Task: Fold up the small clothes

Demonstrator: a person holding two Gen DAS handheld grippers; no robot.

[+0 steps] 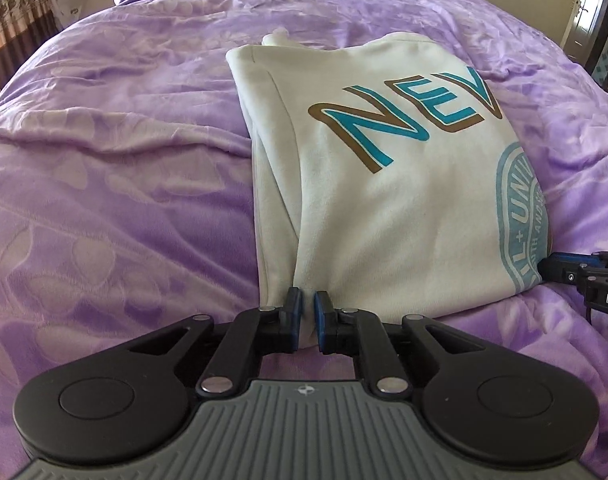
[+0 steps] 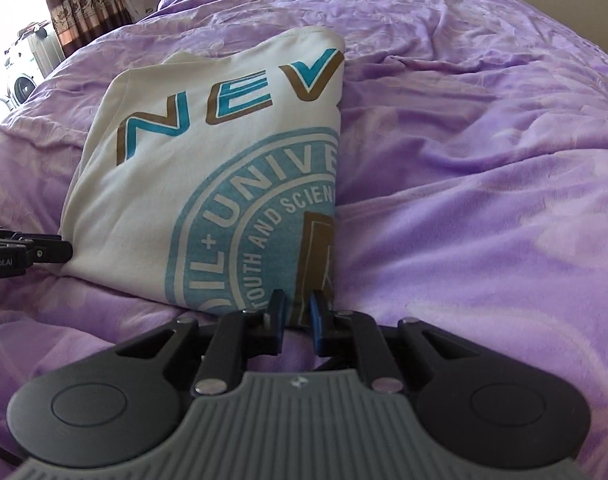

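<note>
Left wrist view
Shirt: we see a cream T-shirt (image 1: 384, 184), folded lengthwise, lying on a purple bedspread (image 1: 124, 184), right of centre in the view.
Print: teal and brown letters "NEV" run up to the folded right edge; part of a pale blue round seal shows lower right.
Left gripper: our left gripper (image 1: 308, 312) sits at the shirt's near left corner, its blue pads drawn close together with a pinch of the hem between them.
Right gripper: the tip of the right gripper (image 1: 560, 274) shows at the right edge of the view, touching the shirt's near right corner; from here we cannot tell how its jaws stand.
Room: a patterned curtain (image 1: 12, 20) at far left, a door (image 1: 592, 16) at far right.

Right wrist view
Shirt: the same shirt (image 2: 152, 184) lies left of centre on the bedspread (image 2: 484, 200), its folded edge running down the middle of the view.
Right gripper: our right gripper (image 2: 298, 312) is at the near corner below the seal, jaws nearly together and clamping the cloth edge.
Left gripper: the left gripper (image 2: 52, 252) reaches in from the left edge, its tip touching the shirt's other near corner.
Room: a curtain (image 2: 84, 4) and a white appliance (image 2: 22, 76) at upper left.
</note>
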